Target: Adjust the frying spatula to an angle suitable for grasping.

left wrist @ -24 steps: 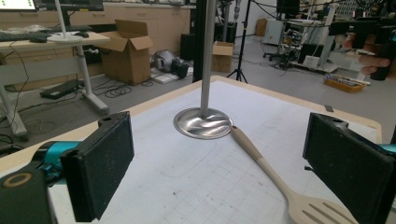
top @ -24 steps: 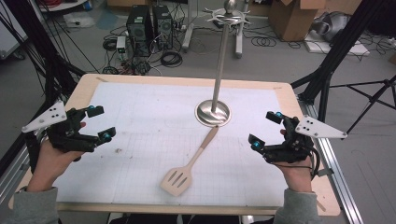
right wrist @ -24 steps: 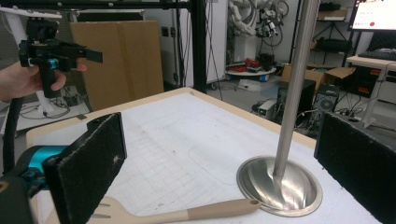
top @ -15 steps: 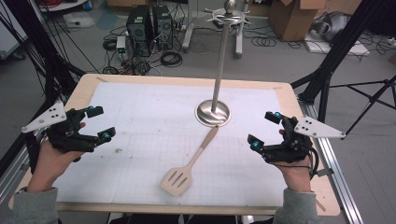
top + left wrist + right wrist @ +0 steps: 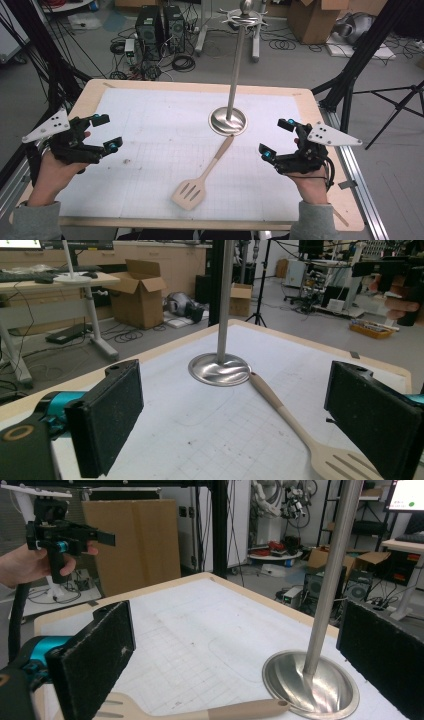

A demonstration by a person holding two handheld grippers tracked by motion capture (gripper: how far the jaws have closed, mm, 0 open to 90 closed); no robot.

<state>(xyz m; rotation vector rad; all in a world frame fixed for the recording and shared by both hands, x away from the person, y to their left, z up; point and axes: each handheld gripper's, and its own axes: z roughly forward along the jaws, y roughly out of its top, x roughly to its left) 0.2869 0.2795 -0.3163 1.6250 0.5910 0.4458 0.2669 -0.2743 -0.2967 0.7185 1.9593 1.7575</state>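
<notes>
One spatula [image 5: 200, 178], one metal stand [image 5: 228, 120], two grippers — left gripper [image 5: 103, 133], right gripper [image 5: 274, 137] — fingers apart

Mat's left half is bare, room to pass. Centre-right blocked: metal stand [image 5: 228, 120] upright w/ tall pole, wooden spatula [image 5: 202, 176] lying diagonal, handle tip touching the base. Bare strip betw. spatula & right edge.

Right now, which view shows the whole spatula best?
The high view: the spatula lies whole on the mat, slotted blade toward the person, handle tip at the metal stand base. The left gripper view shows its handle and part of the blade; the right gripper view cuts it at the bottom edge.
</notes>
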